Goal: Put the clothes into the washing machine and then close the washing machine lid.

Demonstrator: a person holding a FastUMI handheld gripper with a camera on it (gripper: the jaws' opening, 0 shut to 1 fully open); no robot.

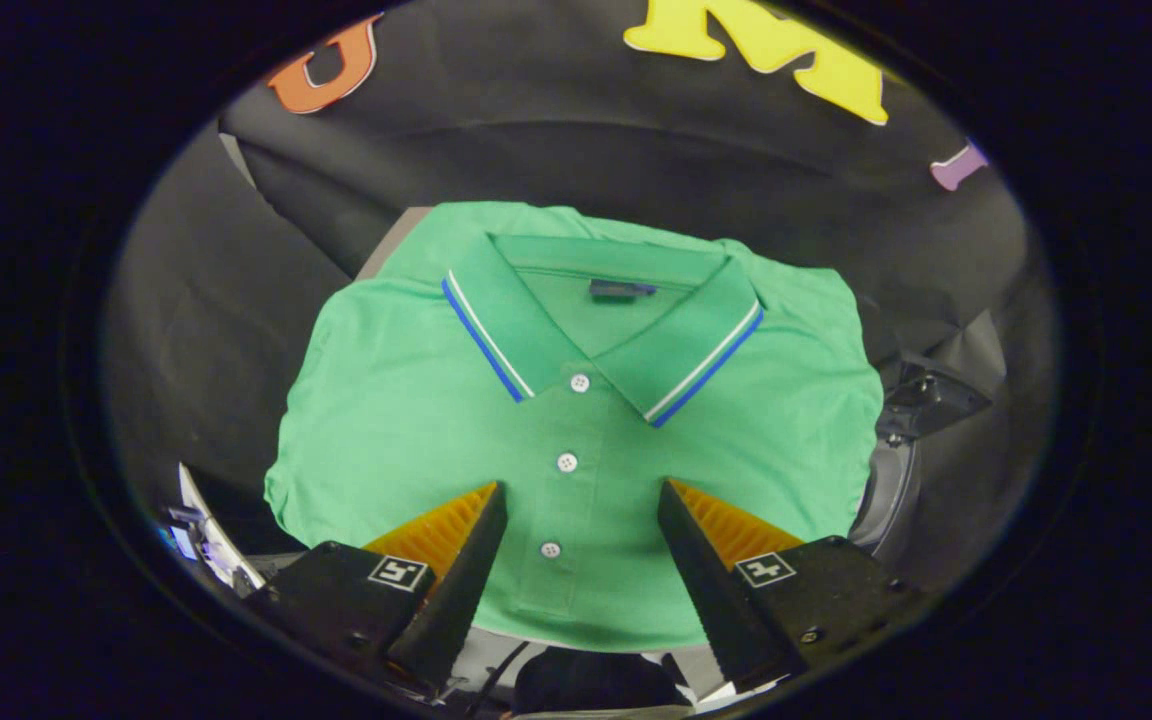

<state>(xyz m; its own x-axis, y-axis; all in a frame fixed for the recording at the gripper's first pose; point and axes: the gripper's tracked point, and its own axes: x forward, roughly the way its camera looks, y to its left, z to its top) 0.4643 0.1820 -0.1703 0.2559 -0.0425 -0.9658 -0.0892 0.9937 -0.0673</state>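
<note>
Green knit fabric is what we look down on: a folded green polo shirt (576, 420) with a blue-and-white striped trim along both collar edges lies spread flat, collar away from us and hem toward us. We see its placket running down the middle with three small white buttons, the lowest of them sitting between our fingers. A small dark label sits inside the neck, just below the back of the collar. Our gripper (581, 495) hovers above the lower half of the shirt with the fingers spread wide apart, one to each side of the placket, holding nothing; whether the tips touch the cloth we cannot tell. Each finger has a ridged inner pad and a small square marker on its base. The shirt rests on a surface it almost wholly covers; a pale grey corner of that surface (391, 250) peeks out beside the far left shoulder, and we cannot tell what kind of surface it is. Just beside the right edge of the shirt we see a dark rounded rim (891, 490) and a dark angular part (936, 395) above it, too unclear to name. Beside the left finger's base, near the shirt's lower left corner, there is a small white object with a bluish patch (201, 540), too distorted to identify. Black cloth hangs all around beyond the shirt.
</note>
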